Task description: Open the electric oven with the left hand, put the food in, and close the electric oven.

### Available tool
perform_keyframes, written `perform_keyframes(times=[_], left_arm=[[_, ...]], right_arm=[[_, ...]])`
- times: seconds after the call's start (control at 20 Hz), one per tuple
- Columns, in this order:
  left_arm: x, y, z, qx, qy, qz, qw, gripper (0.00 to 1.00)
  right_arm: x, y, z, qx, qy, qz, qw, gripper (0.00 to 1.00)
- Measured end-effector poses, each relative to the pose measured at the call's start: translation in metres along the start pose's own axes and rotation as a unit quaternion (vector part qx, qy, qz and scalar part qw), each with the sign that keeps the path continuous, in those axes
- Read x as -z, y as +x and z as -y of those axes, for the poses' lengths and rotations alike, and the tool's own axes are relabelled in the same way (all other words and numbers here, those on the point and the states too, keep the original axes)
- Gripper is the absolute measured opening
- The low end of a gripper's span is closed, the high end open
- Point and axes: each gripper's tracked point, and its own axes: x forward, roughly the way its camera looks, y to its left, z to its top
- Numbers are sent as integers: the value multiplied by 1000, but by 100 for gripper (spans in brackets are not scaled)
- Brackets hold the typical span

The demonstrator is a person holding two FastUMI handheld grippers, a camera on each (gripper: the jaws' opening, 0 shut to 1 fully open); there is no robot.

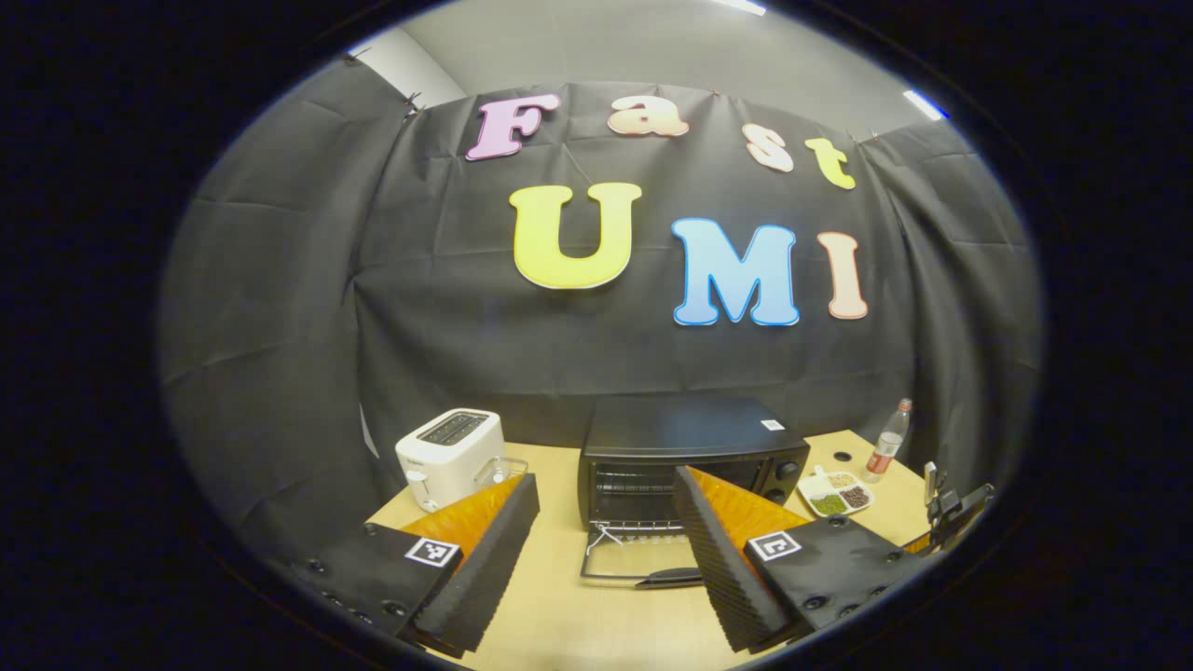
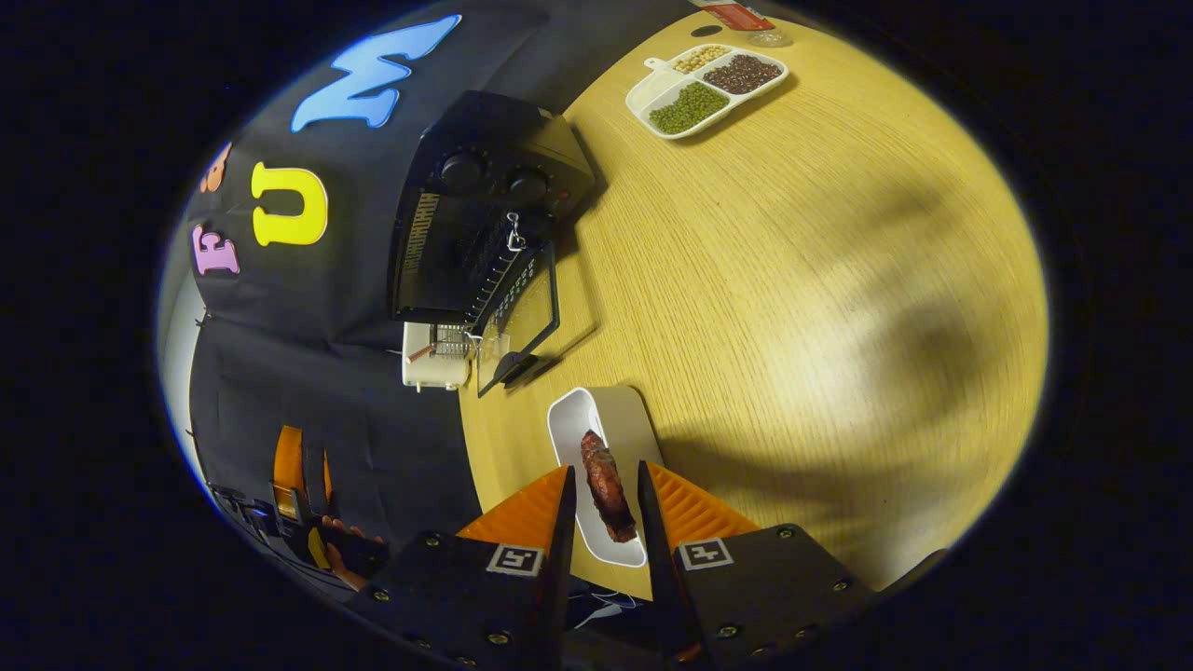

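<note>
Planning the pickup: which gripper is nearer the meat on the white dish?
Right. The right gripper straddles the meat on the white dish, one finger on each side. The left gripper hangs open before the oven, away from it.

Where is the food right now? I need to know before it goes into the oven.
In the right gripper view, the food lies in a white dish between the right gripper fingers, near the table edge.

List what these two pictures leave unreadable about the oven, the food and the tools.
- Oven interior: left gripper view, dark behind the rack, partly hidden by the left tool.
- Oven door right corner: left gripper view, covered by that tool's right finger.
- Food: right gripper view, contact with the right tool unclear, so grip unknown.
- White tray near end: hidden beneath that tool.
- Bottle contents: too small.
</note>
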Motion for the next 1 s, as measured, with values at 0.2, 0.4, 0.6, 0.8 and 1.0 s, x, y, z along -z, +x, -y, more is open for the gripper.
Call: perform_keyframes(times=[0.2, 0.4, 0.6, 0.8, 1.0], left_arm=[[2, -1, -2, 1, 3, -5, 1000, 92], [-1, 1, 0, 13, 8, -1, 1000, 92], [-7, -2, -4, 19, 6, 5, 1000, 92], [-14, -7, -13, 24, 6, 9, 1000, 92], [-25, -14, -28, 25, 8, 16, 1000, 92]], right_arm=[[0, -3, -8, 1, -42, 12, 999, 11], [0, -8, -26, -16, -9, 19, 1000, 6], [-24, -19, -75, -91, 35, 82, 992, 5], [-68, 13, -115, -146, 111, 130, 974, 5], [-108, 70, -143, -171, 165, 170, 956, 5]])
